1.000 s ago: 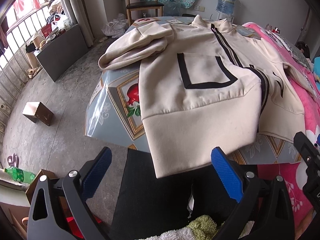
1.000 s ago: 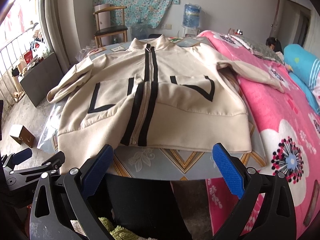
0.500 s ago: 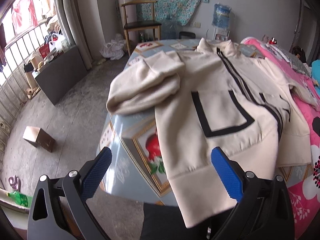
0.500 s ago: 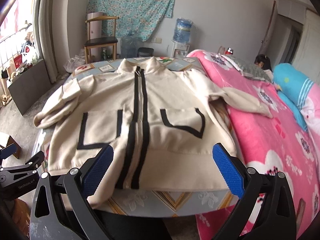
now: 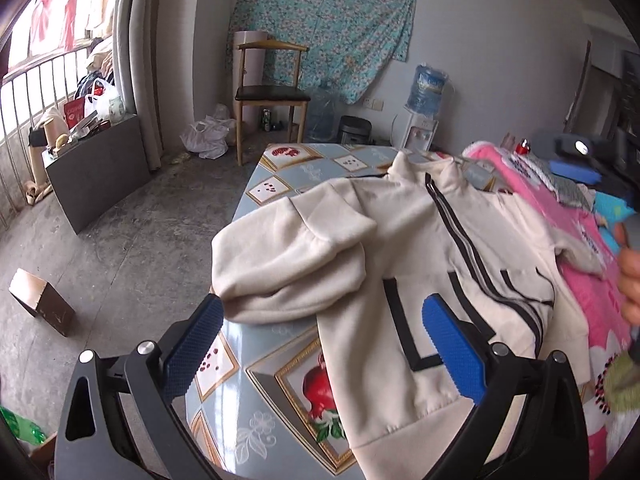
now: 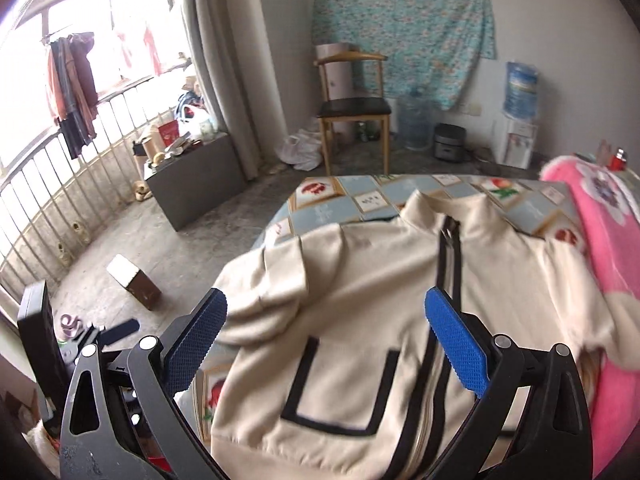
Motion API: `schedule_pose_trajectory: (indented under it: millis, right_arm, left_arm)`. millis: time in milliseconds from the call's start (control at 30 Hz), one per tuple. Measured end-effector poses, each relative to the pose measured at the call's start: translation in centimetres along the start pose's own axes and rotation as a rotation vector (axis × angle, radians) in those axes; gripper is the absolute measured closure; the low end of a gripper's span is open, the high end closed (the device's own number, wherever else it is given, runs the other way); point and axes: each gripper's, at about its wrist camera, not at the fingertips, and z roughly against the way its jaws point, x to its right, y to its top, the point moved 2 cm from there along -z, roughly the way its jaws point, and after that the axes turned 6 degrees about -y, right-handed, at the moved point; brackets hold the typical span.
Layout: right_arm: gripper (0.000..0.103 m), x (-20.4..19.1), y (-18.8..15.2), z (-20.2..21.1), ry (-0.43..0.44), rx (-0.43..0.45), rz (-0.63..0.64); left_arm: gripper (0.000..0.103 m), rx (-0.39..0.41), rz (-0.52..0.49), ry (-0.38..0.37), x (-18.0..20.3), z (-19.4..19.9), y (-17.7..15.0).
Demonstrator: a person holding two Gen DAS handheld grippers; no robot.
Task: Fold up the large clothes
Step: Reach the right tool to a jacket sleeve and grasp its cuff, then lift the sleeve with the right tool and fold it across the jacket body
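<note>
A cream jacket [image 5: 420,240] with black stripes was spread front-up on the table [image 5: 276,364], its zip closed. One sleeve [image 5: 288,264] lay folded in a bunch at the table's edge. The left gripper [image 5: 322,350] was held above that sleeve, jaws wide and empty. The right gripper [image 6: 326,344] was held over the jacket's front, jaws likewise wide and empty.

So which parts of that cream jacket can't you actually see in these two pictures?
- Left wrist view: the jacket hem is cut off by the bottom edge and the left gripper.
- Left wrist view: its far sleeve runs onto the pink bedding, cuff out of sight.
- Right wrist view: the jacket is motion-blurred; the right gripper hides the lower corners.
</note>
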Motion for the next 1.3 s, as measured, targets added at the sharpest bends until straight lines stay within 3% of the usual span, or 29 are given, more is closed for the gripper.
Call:
schedule_pose_trajectory:
  millis: [167, 333, 467, 567, 700, 800, 867, 933, 1000, 1167, 1300]
  right_arm:
    - [0.007, 0.3, 3.1, -6.1, 0.212, -0.162, -0.064]
    - [0.010, -1.6, 2.9, -14.5, 0.362, -0.378, -0.136]
    - [0.023, -2.7, 1.4, -20.5, 0.380, -0.520, -0.166]
    - [0.032, -3.0, 0.3, -23.4, 0.327, -0.578, -0.160]
    - [0.049, -2.9, -0.8, -24.9, 0.283, -0.628, -0.161]
    - [0.066, -3.3, -1.2, -23.9, 0.322, -0.680, -0.157]
    - [0.073, -3.8, -1.1, -22.6, 0.332, -0.672, -0.125]
    - [0.089, -4.4, -0.7, -21.4, 0.293, -0.650, -0.069]
    - [0.097, -4.6, -0.3, -20.9, 0.288, -0.635, -0.063]
    - [0.098, -6.3, 2.0, -18.6, 0.291, -0.547, -0.020]
    - [0.099, -6.7, 5.8, -15.9, 0.334, -0.435, -0.047]
  left_arm:
    - [0.005, 0.015, 0.049, -0.028, -1.5, -1.3, 0.6]
    - [0.005, -0.022, 0.035, -0.004, -1.6, -4.8, -0.5]
    - [0.005, -0.117, -0.007, 0.029, -1.2, -8.5, -2.5]
    - [0.005, -0.177, 0.004, 0.050, -1.4, -10.5, -3.7]
    - [0.005, -0.215, 0.032, 0.077, -2.1, -11.9, -4.5]
    - [0.006, -0.219, 0.046, 0.089, -2.7, -12.4, -4.7]
    - [0.009, -0.223, 0.045, 0.094, -2.9, -12.6, -4.7]
    - [0.011, -0.233, 0.046, 0.101, -3.1, -12.8, -4.7]
    - [0.012, -0.233, 0.047, 0.107, -3.1, -12.8, -4.7]
    - [0.018, -0.237, 0.034, 0.121, -2.6, -12.9, -4.4]
    - [0.023, -0.239, 0.025, 0.134, -2.4, -12.9, -4.3]
